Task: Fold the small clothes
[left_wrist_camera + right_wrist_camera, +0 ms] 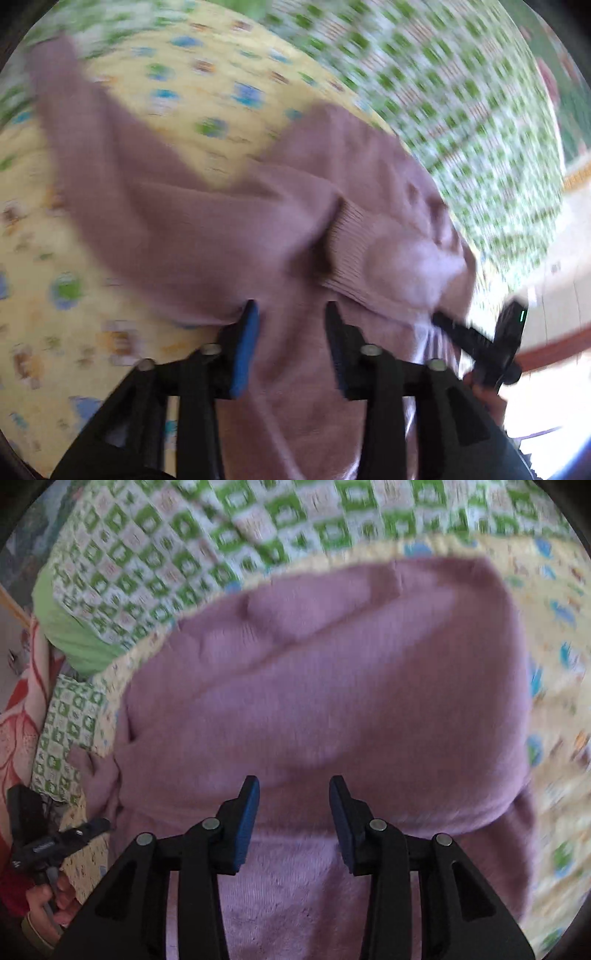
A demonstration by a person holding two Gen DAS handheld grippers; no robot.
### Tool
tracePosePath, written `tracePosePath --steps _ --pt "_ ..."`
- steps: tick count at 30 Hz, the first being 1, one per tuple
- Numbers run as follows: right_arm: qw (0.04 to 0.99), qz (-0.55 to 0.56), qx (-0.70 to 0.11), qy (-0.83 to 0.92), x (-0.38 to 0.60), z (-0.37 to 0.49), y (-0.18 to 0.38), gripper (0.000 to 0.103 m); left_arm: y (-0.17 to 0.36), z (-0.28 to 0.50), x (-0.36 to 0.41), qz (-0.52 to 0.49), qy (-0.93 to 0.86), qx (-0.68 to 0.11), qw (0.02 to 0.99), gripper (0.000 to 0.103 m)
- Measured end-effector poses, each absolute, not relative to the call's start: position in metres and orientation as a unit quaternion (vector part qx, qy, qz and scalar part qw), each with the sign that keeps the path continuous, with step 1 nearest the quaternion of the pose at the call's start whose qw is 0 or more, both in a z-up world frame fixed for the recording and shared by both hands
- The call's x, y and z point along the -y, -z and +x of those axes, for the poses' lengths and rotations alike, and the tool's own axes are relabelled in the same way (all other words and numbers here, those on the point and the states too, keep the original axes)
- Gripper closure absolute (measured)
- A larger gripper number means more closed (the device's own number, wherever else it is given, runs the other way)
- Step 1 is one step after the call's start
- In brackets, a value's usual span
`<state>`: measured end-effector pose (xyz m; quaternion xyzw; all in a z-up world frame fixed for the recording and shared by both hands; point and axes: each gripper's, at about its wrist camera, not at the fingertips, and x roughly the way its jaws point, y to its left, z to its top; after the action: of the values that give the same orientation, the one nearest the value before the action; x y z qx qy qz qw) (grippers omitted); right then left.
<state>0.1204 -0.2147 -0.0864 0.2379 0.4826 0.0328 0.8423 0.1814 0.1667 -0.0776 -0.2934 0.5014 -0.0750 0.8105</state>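
A mauve knitted sweater [229,236] lies on a yellow printed blanket [207,96]. One sleeve runs off to the upper left, and a ribbed cuff [351,251] lies folded over the body. My left gripper [291,310] hovers open over the sweater's near part, with fabric below the jaws but nothing pinched. In the right wrist view the sweater [332,701] fills the middle, folded into a broad block. My right gripper [293,782] stands open just above it, its blue pads [245,823] apart and free of cloth.
A green-and-white checked quilt [177,535] lies beyond the yellow blanket [554,686]. A red floral cloth [18,709] is at the far left. A person's hand [55,897] holds the other tool at the lower left. Pale floor [561,295] shows at the right.
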Motion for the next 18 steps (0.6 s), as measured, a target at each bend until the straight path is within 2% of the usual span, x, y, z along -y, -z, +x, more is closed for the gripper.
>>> tracePosePath --steps 2,3,4,10,11,12,13,15,18 --pt "0.836 0.252 -0.487 -0.029 0.214 0.116 0.091 0.062 0.076 0.183 -0.192 -0.307 0.037 -0.493 0.813 0.053" --pt "0.837 0.253 -0.485 -0.028 0.214 0.113 0.088 0.062 0.076 0.188 -0.212 -0.308 -0.004 -0.496 0.812 0.041" --pt "0.839 0.253 -0.482 -0.03 0.212 0.11 0.085 0.062 0.077 0.194 -0.228 -0.312 -0.031 -0.495 0.81 0.038" --pt "0.847 0.242 -0.472 -0.042 0.198 0.106 0.071 0.062 0.094 0.251 -0.311 -0.356 -0.133 -0.497 0.78 0.036" --pt "0.847 0.241 -0.472 -0.044 0.194 0.107 0.069 0.062 0.097 0.26 -0.321 -0.356 -0.143 -0.495 0.779 0.038" --pt "0.846 0.241 -0.472 -0.047 0.19 0.106 0.068 0.062 0.099 0.268 -0.327 -0.356 -0.141 -0.492 0.782 0.047" --pt "0.846 0.24 -0.474 -0.05 0.187 0.105 0.068 0.062 0.103 0.271 -0.33 -0.354 -0.139 -0.492 0.783 0.071" --pt "0.845 0.239 -0.475 -0.053 0.185 0.103 0.067 0.062 0.102 0.276 -0.331 -0.343 -0.131 -0.492 0.789 0.09" --pt "0.848 0.241 -0.468 -0.054 0.185 0.099 0.064 0.062 0.078 0.267 -0.316 -0.333 -0.094 -0.457 0.819 0.096"
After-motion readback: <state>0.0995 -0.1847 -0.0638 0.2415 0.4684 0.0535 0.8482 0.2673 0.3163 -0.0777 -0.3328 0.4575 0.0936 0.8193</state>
